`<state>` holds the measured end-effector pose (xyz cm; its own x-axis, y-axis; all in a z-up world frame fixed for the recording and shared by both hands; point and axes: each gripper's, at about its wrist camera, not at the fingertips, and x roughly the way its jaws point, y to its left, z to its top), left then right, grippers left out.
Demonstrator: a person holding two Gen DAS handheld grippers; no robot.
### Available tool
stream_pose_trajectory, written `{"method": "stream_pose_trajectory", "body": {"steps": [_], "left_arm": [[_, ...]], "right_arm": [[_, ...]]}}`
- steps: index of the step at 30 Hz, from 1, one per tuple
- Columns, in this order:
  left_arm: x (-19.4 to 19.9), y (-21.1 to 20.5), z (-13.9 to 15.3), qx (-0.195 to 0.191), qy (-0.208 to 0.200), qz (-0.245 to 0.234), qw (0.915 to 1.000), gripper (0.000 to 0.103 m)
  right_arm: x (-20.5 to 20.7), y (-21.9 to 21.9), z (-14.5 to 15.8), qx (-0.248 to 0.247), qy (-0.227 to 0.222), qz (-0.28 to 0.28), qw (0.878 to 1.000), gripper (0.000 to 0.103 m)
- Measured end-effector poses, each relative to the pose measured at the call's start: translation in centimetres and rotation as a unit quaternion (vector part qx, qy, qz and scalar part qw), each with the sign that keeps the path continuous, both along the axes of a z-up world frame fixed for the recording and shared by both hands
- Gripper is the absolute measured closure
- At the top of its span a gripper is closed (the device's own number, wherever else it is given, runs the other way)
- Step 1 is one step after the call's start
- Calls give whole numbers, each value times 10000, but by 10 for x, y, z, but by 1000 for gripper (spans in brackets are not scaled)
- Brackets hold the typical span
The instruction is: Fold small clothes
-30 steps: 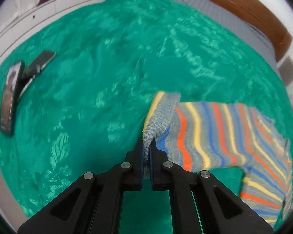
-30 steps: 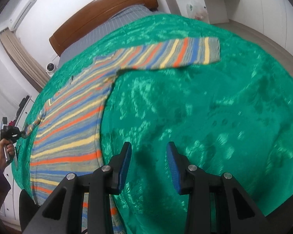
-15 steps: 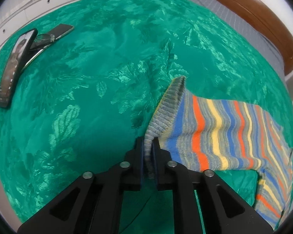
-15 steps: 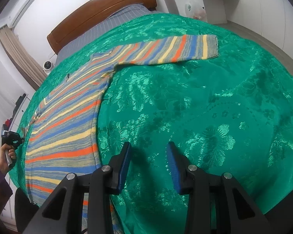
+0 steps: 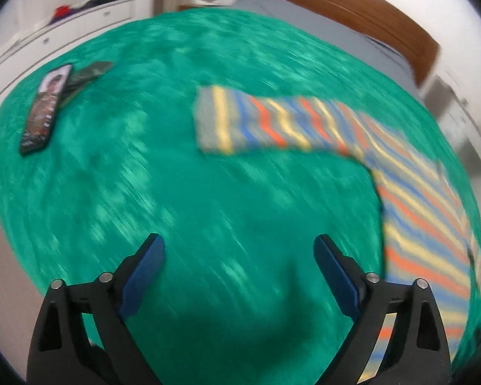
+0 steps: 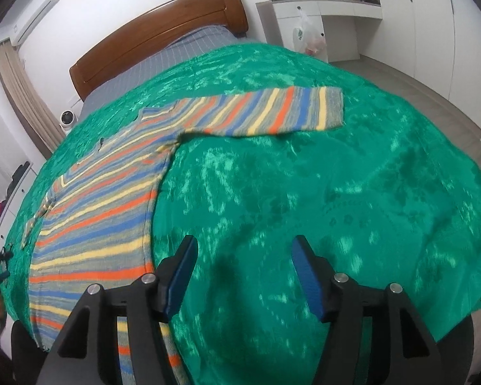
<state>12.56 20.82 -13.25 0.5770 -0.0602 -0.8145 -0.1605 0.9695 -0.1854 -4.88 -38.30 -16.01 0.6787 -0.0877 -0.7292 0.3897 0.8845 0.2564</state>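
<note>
A small knitted sweater (image 6: 105, 211) striped in orange, yellow, blue and grey lies flat and spread out on the bed's green cover (image 6: 336, 192). One sleeve (image 6: 272, 114) stretches out to the right, its grey cuff (image 5: 208, 125) flat.

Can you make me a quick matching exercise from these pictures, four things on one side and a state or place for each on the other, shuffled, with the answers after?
Things:
1. left gripper
2. striped sweater
3. phone
4. headboard

States or places:
A. brown wood, at the far end of the bed
B. lying flat on the green blanket, sleeves spread out
C. open, holding nothing
D. lying on the blanket at the far left of the left wrist view

Pairs: 1-C, 2-B, 3-D, 4-A
</note>
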Motion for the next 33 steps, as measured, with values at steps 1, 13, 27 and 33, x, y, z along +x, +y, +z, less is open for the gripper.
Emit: {"method": "stream_pose_trajectory", "body": {"steps": [1, 13, 27, 33], "left_arm": [[-8, -7, -5, 7, 7, -129, 9999, 7], [-17, -39, -38, 753, -119, -416, 9962, 0], [-21, -46, -43, 968, -245, -444, 9940, 0], [-21, -41, -41, 764, -326, -432, 9956, 0]], "right_arm": [[4, 0, 0, -103, -23, 5, 9999, 38], [21, 7, -42, -773, 373, -28, 9963, 24], [24, 14, -48, -949, 366, -57, 9948, 18], [25, 14, -48, -962, 370, -55, 9947, 17]]}}
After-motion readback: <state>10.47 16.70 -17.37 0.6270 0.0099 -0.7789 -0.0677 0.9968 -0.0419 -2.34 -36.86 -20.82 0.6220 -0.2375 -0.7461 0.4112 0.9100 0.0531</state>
